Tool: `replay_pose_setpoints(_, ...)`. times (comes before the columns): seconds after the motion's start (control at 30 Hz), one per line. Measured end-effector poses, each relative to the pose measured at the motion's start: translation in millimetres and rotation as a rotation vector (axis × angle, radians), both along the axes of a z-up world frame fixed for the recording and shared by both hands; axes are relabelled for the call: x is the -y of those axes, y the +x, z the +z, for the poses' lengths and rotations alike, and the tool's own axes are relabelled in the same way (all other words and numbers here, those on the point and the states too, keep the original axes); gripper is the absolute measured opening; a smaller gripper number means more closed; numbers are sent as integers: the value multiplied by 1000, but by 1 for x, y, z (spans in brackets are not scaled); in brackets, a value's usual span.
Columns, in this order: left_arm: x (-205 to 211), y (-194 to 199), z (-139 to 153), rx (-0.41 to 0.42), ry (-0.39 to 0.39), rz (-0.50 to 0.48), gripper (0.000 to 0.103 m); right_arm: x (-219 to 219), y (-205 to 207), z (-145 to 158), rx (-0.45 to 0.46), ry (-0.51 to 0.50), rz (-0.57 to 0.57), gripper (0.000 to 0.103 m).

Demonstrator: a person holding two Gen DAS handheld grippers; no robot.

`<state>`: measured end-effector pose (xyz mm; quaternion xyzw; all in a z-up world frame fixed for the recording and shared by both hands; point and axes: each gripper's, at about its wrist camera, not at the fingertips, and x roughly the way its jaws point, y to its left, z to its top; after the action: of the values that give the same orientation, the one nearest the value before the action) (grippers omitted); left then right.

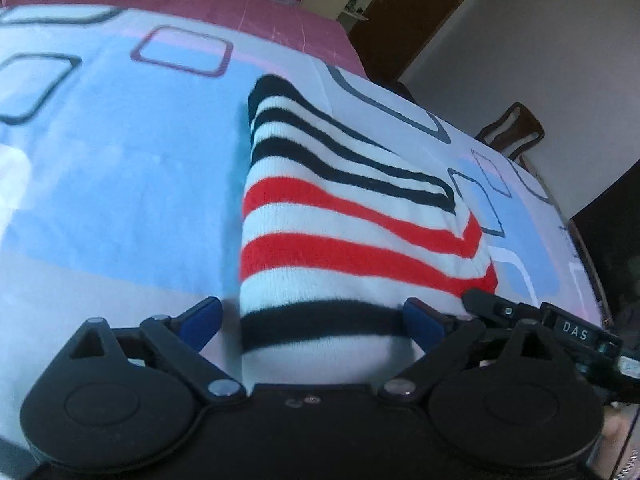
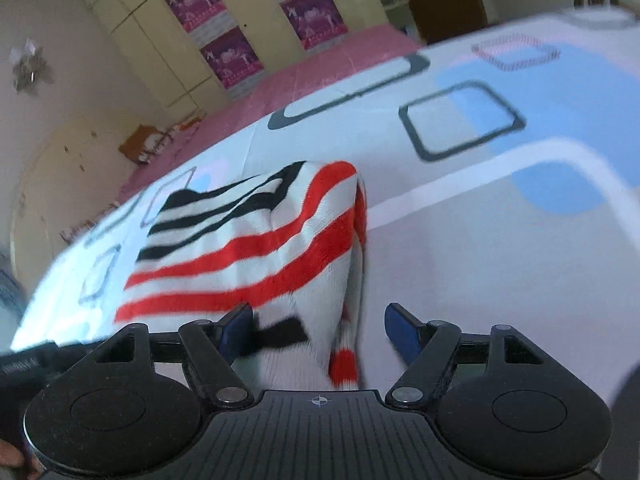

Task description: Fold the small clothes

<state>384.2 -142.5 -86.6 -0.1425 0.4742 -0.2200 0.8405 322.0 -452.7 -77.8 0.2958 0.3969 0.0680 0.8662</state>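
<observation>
A small knitted garment (image 1: 340, 216) with white, red and black stripes lies folded on the bed sheet (image 1: 120, 184). My left gripper (image 1: 312, 320) stands open astride its near end; the left blue pad (image 1: 204, 316) is clear of the cloth and the right pad (image 1: 420, 316) is at its edge. In the right wrist view the same garment (image 2: 248, 240) lies ahead, with a hanging corner between the jaws of my right gripper (image 2: 318, 330). That gripper is open, and its right pad (image 2: 400, 332) is apart from the cloth. The right gripper's black body (image 1: 520, 316) shows beside the garment's right edge.
The sheet (image 2: 500, 240) is white with blue patches and dark square outlines, over a pink cover (image 2: 320, 76). A wardrobe with purple posters (image 2: 224, 40) stands behind the bed. A dark door (image 1: 408, 12) and a wooden chair (image 1: 512, 128) are beyond the bed's right side.
</observation>
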Motion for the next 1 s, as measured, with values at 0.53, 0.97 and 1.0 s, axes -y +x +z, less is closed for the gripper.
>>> replay_pose_setpoints(0.53,-9,-13,37,81,-24,-38,46,5,-6,19,60,155,45,35)
replay_pose_setpoints(0.97,-140,-31,74,173,29,2,46,-131,0,56,112,161,142,35)
replay_pose_setpoints(1.0,-156,-31,75,178,30,2,46,-148,0,58,115,158,145,35)
